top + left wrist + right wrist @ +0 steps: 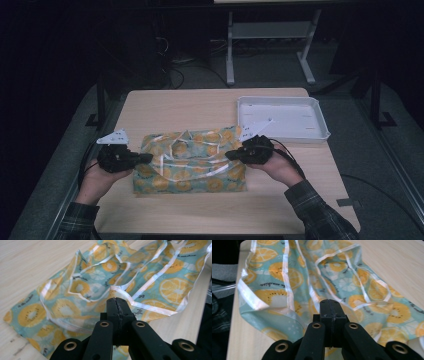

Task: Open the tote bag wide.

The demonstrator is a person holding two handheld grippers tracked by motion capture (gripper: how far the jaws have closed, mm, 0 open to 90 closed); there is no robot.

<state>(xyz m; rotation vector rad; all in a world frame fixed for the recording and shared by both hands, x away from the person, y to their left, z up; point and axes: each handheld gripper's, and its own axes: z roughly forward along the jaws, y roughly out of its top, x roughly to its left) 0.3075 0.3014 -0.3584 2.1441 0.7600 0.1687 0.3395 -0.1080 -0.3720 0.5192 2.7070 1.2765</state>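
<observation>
Small dark script runs beside the fruit slices printed on the cloth (294, 277). One line seems to read "in the sunshine" (blurred, uncertain). Nothing else is legible.

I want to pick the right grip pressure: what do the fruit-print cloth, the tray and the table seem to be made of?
Fruit-print cloth: thin woven fabric, it seems, matte, with shiny satin-like white edging; it creases softly. Tray: probably white plastic, smooth, moulded rim. Table: pale wood-grain top, likely laminate.
</observation>
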